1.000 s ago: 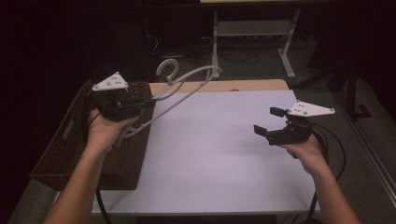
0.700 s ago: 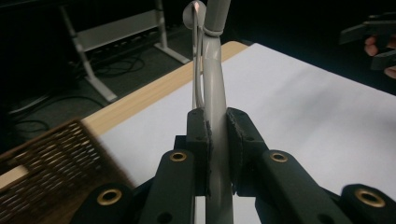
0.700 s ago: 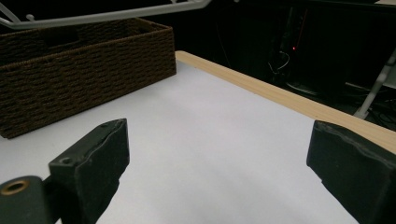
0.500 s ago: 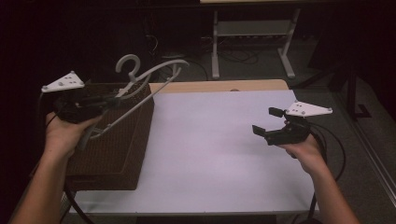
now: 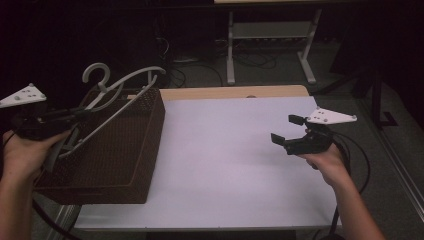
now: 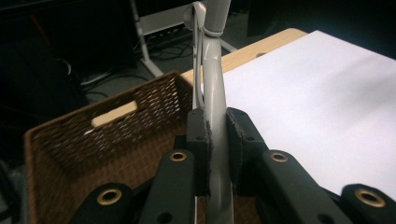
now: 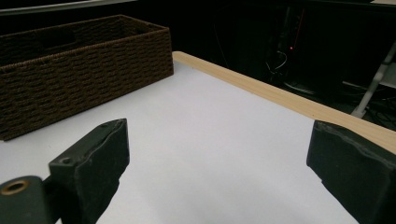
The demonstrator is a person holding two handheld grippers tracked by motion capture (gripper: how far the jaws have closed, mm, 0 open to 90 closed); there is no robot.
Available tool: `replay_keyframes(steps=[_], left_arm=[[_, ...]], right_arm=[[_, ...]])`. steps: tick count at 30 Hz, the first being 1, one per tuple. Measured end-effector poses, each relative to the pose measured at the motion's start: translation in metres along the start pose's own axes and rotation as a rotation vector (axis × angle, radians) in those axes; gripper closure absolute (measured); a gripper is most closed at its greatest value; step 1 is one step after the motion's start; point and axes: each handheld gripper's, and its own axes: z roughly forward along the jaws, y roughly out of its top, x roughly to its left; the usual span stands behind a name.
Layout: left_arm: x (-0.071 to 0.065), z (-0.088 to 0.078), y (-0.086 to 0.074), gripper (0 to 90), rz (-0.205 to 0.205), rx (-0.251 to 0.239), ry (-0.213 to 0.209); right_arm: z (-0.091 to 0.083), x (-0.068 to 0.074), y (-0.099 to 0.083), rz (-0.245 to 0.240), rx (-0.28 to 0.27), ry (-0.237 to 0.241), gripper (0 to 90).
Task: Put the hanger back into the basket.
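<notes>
Now, left claw [image 6: 215,154]: it is clamping its two pads on one arm of the grey plastic clothes hanger [image 6: 214,88], gripping near the arm's lower end, with the hook end pointing away.
Hanger's place: it is hanging in the air above the woven wicker basket [image 5: 112,150], at about 10 o'clock of the desk [image 5: 240,160] in the high view; its hook [image 5: 96,72] is rising past the basket's far rim, and it is touching nothing but the claw, as far as I can tell.
Basket: it is sitting on the desk's left part, at 9 o'clock, overhanging the left edge a little; its inside is looking empty in the left gripper view.
Right claw [image 5: 289,131]: it is hovering over the desk at 3 o'clock with its jaws wide apart, holding nothing.
Handling: the hanger is probably behaving as a light, stiff, smooth piece, so it may be swinging or slipping around a single pinch point.
Where to hold: gripping the arm close to the neck, or steadying the thin bottom bar with the free claw, is looking like the surest hold.
</notes>
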Motion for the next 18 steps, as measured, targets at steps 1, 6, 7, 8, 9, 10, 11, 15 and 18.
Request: replay_keyframes(steps=[1, 6, 7, 8, 9, 10, 11, 15, 18], left_arm=[[0.002, -0.002, -0.003, 80.6, -0.003, 0.004, 0.007], [0.014, -0.01, -0.015, 80.6, -0.015, 0.03, 0.035], [0.016, -0.011, -0.017, 80.6, -0.017, 0.033, 0.036], [0.017, -0.011, -0.019, 80.6, -0.016, 0.039, 0.035], [0.018, -0.011, -0.021, 80.6, -0.02, 0.043, 0.031], [0.019, -0.011, -0.023, 80.5, -0.021, 0.047, 0.031], [0.02, -0.01, -0.025, 80.5, -0.022, 0.05, 0.03], [0.023, -0.007, -0.031, 80.5, -0.019, 0.068, 0.02], [0.025, -0.004, -0.036, 80.5, -0.018, 0.088, 0.013]], right_arm=[[0.0, 0.0, 0.0, -0.001, 0.0, 0.0, 5.2], [0.001, 0.001, 0.0, 0.001, 0.003, 0.0, 5.3], [0.001, 0.001, 0.0, 0.001, 0.004, 0.0, 5.2], [0.001, 0.0, 0.0, 0.0, 0.004, -0.001, 5.2], [0.001, 0.0, 0.0, -0.001, 0.003, -0.005, 5.2], [0.001, 0.0, 0.0, 0.001, 0.003, -0.006, 5.2], [0.001, 0.0, 0.0, 0.003, 0.002, -0.006, 5.3], [0.001, 0.0, 0.0, 0.002, 0.003, -0.007, 5.2], [0.001, -0.001, -0.001, 0.004, 0.006, -0.007, 5.2]])
